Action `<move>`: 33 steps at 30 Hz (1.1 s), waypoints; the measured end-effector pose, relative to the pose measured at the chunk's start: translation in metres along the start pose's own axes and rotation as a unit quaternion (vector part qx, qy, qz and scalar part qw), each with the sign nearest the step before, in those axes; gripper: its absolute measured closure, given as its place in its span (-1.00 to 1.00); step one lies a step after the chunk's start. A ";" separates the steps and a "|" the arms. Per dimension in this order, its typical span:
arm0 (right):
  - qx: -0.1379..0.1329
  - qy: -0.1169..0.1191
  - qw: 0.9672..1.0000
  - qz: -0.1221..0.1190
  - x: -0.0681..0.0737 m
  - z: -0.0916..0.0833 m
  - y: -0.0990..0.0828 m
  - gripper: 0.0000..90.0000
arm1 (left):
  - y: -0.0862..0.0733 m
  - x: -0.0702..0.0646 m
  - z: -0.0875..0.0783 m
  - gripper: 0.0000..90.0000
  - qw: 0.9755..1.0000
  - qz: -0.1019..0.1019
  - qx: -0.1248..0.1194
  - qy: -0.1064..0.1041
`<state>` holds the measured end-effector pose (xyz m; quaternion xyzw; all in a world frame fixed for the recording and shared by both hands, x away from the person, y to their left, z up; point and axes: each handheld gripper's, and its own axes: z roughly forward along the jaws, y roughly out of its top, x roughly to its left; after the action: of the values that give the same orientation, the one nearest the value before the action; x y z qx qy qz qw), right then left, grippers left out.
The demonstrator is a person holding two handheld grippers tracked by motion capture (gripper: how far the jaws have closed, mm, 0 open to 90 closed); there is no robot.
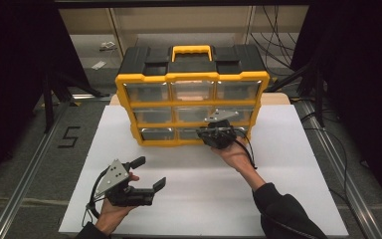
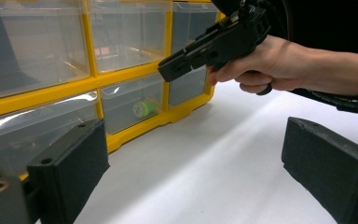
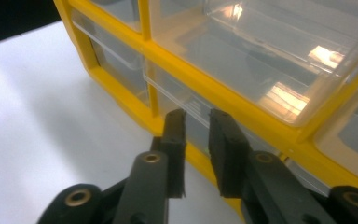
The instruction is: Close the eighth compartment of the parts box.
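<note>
Right gripper [image 3: 196, 122] slightly apart at the organizer's [image 1: 191, 102] bottom drawer [image 3: 186, 105]; left gripper [image 1: 150, 173] wide apart, low over table [image 1: 189, 209].

The yellow drawer cabinet [image 1: 191, 94] walls off the back of the white tabletop [image 1: 189, 199], the right gripper [image 1: 206, 135] crowding its bottom middle drawer [image 1: 191, 133], while the left gripper [image 1: 149, 174] has bare board ahead, and wide room lies between both hands.

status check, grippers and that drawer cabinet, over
Right gripper at the cabinet's bottom row, jaws slightly apart, gripping nothing visible. Left gripper open, idle on the white table. Green item inside the bottom middle drawer. Nothing blocking.
</note>
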<state>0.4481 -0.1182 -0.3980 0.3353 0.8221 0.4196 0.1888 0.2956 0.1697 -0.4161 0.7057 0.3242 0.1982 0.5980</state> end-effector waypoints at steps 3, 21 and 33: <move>-0.003 0.008 1.000 0.004 0.001 -0.006 0.000 0.53 | 0.000 0.000 0.000 -0.85 1.000 0.000 0.000 0.000; -0.027 0.030 0.999 0.008 0.012 -0.030 0.002 -0.24 | 0.000 0.000 0.000 -0.85 1.000 0.000 0.000 0.000; -0.041 0.055 0.998 0.011 0.018 -0.040 0.003 -0.59 | 0.000 0.000 0.000 -0.85 1.000 0.001 -0.001 0.001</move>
<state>0.4132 -0.1265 -0.3731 0.3130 0.8097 0.4725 0.1520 0.2957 0.1697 -0.4158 0.7055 0.3240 0.1996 0.5978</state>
